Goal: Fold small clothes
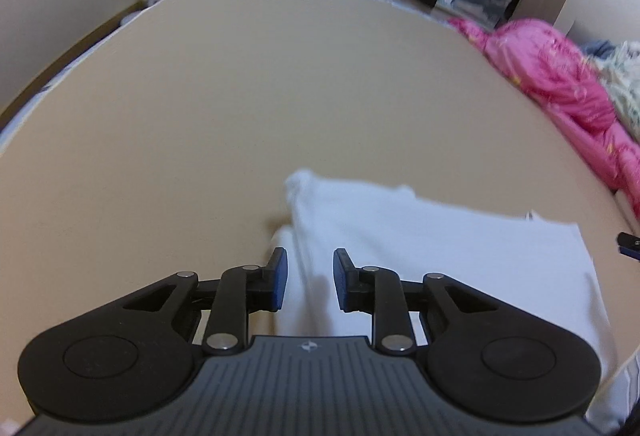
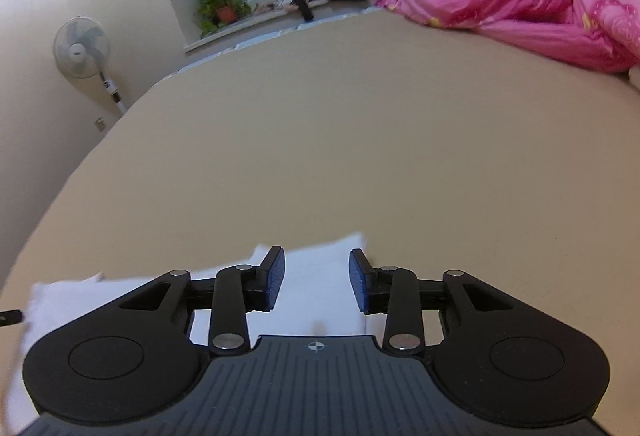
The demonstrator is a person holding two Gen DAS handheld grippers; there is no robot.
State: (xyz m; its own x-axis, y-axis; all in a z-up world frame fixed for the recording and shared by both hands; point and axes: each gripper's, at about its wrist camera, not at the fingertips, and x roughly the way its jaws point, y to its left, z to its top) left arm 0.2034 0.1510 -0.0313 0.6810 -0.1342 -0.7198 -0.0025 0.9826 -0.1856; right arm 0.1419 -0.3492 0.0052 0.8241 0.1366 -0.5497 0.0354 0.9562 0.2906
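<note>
Plain white garment (image 1: pixel 420 236), folded flat, soft rumpled edge, on tan bed (image 1: pixel 200 116)

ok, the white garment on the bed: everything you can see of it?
The white garment is plain, soft-looking fabric, blurred, with no visible print. It lies flat and seemingly folded on the tan bed sheet, with a rumpled corner at its far left end and a straighter far edge. It sits just below both grippers; the left gripper and right gripper have open jaws with nothing pinched. The lower part is hidden behind the gripper bodies.
</note>
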